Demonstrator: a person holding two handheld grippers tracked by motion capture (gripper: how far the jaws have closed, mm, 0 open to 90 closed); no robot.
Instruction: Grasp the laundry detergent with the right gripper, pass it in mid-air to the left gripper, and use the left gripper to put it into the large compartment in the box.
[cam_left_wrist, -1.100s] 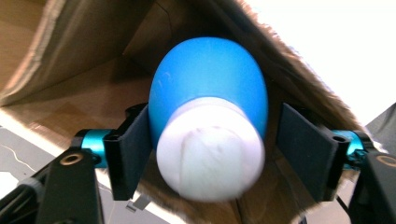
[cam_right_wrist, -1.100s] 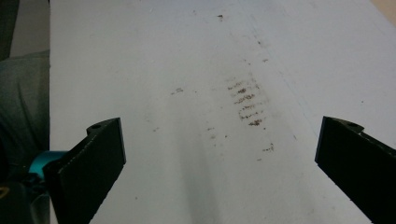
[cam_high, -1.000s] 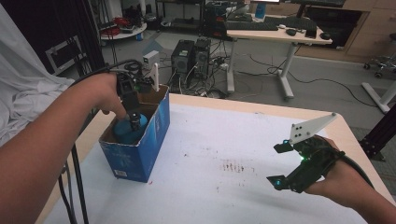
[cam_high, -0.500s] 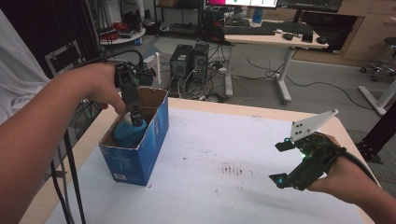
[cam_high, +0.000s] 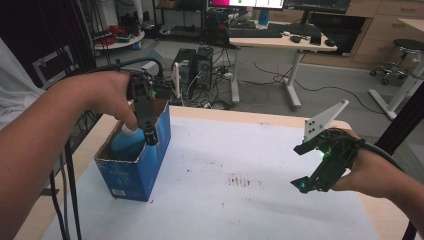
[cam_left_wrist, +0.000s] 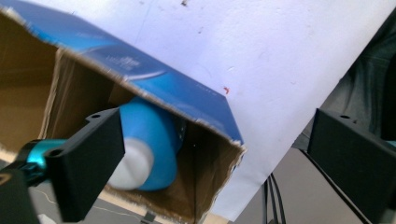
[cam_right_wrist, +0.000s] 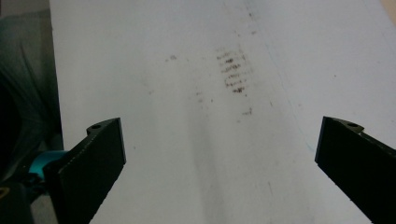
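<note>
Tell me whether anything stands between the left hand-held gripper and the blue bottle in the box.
Nothing visible does. The left hand-held gripper hangs open just above the box, its jaws having just been opening, and the blue bottle lies uncovered inside, white cap toward it.

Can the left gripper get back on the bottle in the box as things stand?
Probably yes. The left gripper, its jaws just opened wide, hangs right above the bottle, whose white cap faces up in the open-topped box. Only the box's walls crowd it.
</note>
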